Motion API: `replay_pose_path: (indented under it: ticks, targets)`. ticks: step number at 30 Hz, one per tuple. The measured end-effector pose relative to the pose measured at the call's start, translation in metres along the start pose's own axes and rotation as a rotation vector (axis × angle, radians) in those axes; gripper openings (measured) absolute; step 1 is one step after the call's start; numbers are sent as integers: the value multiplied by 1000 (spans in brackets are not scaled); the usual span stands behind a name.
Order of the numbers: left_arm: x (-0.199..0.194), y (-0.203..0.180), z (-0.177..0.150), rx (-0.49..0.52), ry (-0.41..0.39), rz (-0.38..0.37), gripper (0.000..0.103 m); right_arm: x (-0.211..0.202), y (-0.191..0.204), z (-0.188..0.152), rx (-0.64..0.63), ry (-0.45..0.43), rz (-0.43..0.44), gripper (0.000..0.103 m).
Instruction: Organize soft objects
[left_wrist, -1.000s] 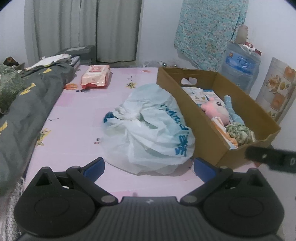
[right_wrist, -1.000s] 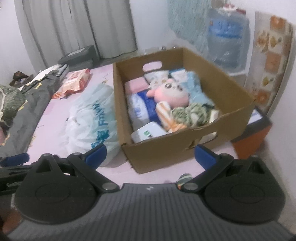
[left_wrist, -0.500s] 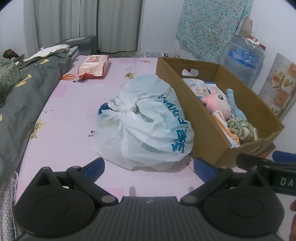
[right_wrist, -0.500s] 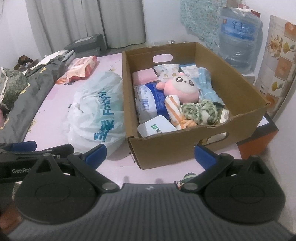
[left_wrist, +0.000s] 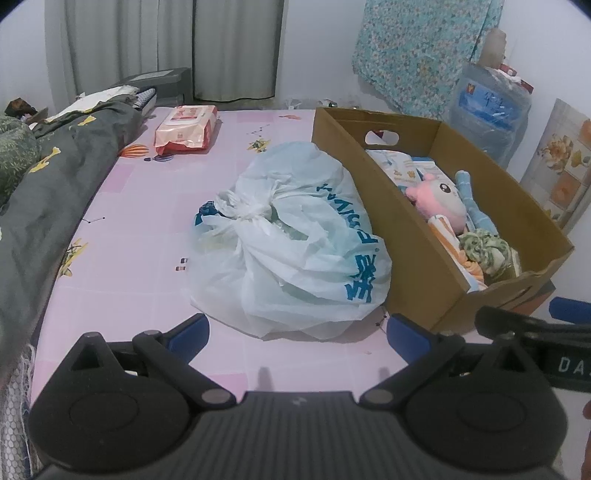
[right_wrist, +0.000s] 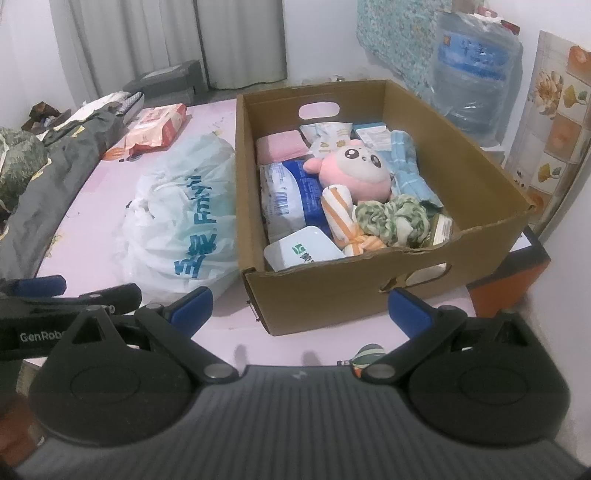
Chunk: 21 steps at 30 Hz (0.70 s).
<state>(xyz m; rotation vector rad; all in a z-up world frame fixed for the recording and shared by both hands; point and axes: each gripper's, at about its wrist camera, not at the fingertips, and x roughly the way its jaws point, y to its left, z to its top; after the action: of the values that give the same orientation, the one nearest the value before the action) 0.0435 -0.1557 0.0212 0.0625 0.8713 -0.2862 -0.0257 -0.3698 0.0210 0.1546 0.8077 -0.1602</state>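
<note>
**Both claws wide and empty at the near edge of the bed**

Your left gripper (left_wrist: 297, 330) is spread wide with nothing between its blue fingertips (left_wrist: 190, 328); it hangs level over the near edge of the pink sheet (left_wrist: 147, 236), pointing straight at the tied white plastic bag (left_wrist: 295, 243). Your right gripper (right_wrist: 299, 310) is just as wide and just as empty, held a little higher and tilted down toward the near wall of the cardboard box (right_wrist: 351, 288). Neither claw touches anything. The two sit side by side: each shows at the other camera's edge.

The soft things are already in the box. The pink plush (right_wrist: 354, 170) lies near the middle, with a blue checked cloth (right_wrist: 410, 166) to its right, touching it. In front of the plush are an orange-striped white roll (right_wrist: 343, 218) and a green-and-white knotted bundle (right_wrist: 391, 218), both against the near wall. A folded pink cloth (right_wrist: 279, 147) is in the far left corner, with a blue-and-white packet (right_wrist: 284, 195) in front of it and a white pack (right_wrist: 303, 251) in the near left corner.

The bag leans against the box's left wall. Farther up the sheet, toward its far left corner, lies a red-and-white wipes pack (left_wrist: 184, 129). A dark grey quilt (left_wrist: 48, 184) runs along the left edge. A water jug (right_wrist: 476, 70) stands beyond the box's far right corner.
</note>
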Motion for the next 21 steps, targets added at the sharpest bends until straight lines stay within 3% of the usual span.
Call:
replay_pose_path:
  ticks: [21]
  targets:
    - [1,2,2,0,0,9,102,4,3,5,-12,-11,16,102]
